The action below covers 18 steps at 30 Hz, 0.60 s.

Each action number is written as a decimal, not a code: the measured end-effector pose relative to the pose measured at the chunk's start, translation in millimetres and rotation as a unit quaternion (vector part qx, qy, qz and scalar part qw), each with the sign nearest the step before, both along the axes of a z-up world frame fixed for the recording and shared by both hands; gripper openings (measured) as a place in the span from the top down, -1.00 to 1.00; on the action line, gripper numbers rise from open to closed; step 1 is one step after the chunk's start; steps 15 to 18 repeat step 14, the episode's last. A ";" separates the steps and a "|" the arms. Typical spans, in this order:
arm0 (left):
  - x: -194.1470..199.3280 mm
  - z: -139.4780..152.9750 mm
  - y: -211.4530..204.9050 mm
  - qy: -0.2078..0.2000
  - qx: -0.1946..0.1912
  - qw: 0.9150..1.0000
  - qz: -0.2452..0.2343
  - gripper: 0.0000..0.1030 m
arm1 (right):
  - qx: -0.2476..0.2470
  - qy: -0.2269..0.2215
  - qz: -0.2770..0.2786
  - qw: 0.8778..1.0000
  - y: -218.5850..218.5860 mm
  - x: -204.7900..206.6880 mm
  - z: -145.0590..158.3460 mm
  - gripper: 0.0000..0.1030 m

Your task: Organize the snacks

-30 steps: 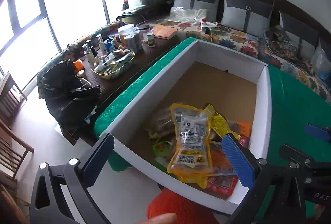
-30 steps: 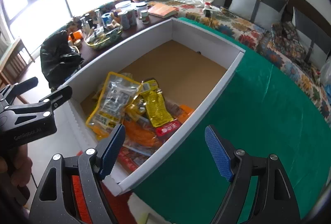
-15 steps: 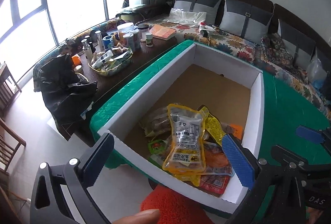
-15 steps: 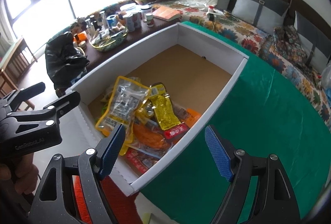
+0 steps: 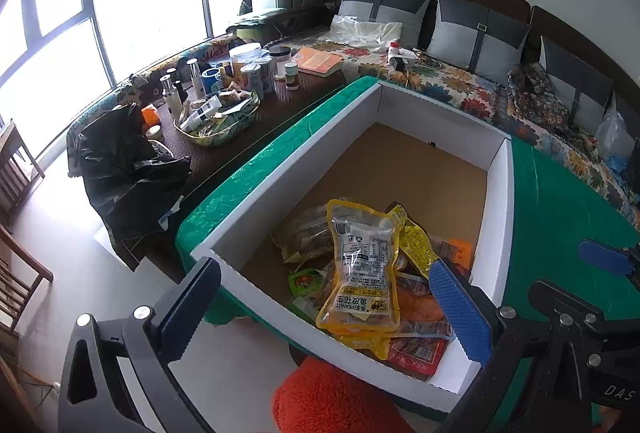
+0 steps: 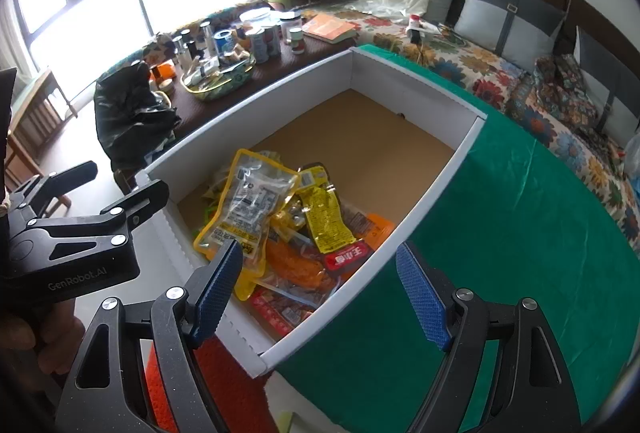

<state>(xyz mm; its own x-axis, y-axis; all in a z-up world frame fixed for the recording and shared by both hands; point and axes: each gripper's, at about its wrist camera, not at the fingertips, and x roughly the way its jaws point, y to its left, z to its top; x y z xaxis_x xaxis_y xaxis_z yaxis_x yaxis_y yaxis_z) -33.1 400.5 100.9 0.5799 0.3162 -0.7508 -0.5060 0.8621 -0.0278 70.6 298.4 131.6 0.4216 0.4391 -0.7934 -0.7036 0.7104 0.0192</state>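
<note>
A: Snack pile (image 5: pixel 368 285) sits in the near end of the white box (image 5: pixel 500 217), and on top is the clear peanut pouch (image 5: pixel 362 265) with a yellow border, reading "PEANUT" above Chinese characters.

B: From the right wrist view the same pouch (image 6: pixel 248 205) lies at 9 o'clock of a yellow sachet (image 6: pixel 326 219). At 6 o'clock of that sachet is a red pack (image 6: pixel 346 257) with white Chinese characters.

A: The far half of the box floor is bare brown cardboard. The box stands on a green cloth (image 6: pixel 520 233) with open cloth at its 3 o'clock side.

B: Left gripper (image 5: pixel 332 313) is spread wide over the near box wall, nothing between its blue pads. Its body reads "GenRobot.AI" in the right wrist view.

A: Right gripper (image 6: pixel 320 293) is wide apart too, empty, straddling the near right corner of the box.

B: At 10 o'clock of the box is a dark table (image 5: pixel 280 109) crowded with jars, bottles, a basket and an orange book (image 5: pixel 320 61). A black bag (image 5: pixel 124 161) slumps at its near end. A floral sofa (image 6: pixel 480 65) with 3 grey cushions lies beyond at 12.
</note>
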 end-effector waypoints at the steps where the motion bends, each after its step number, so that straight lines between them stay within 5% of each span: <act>1: -0.2 0.3 -0.3 0.000 0.000 1.000 0.001 -1.00 | 0.000 0.000 0.000 1.000 0.2 0.0 0.0 -0.60; 18: 0.1 -2.8 -5.0 -0.006 -0.018 1.000 -0.013 -1.00 | 0.001 0.003 0.000 1.000 1.4 -0.5 -1.4 -0.60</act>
